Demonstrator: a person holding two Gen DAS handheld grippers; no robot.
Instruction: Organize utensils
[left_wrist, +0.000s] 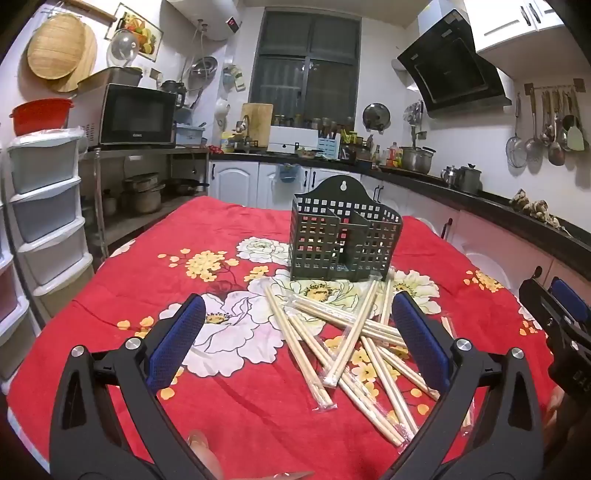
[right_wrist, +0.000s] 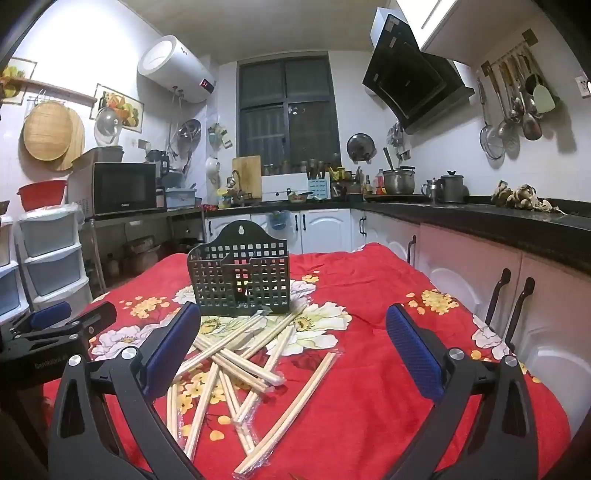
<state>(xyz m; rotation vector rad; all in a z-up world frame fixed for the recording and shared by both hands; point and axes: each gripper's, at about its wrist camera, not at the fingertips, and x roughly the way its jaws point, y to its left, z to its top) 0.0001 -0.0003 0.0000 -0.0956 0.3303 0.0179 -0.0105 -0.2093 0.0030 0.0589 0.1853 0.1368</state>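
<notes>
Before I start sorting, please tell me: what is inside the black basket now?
Through the grid walls the black basket shows only a divider and red cloth behind; no chopsticks stand in it. Its floor is mostly hidden.

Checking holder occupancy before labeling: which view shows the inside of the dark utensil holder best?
Left wrist view. There the utensil holder is seen slightly from above, so its rim and inner dividers show, and no chopsticks stand in it. The right wrist view shows it lower-on, mostly the perforated front wall.
</notes>
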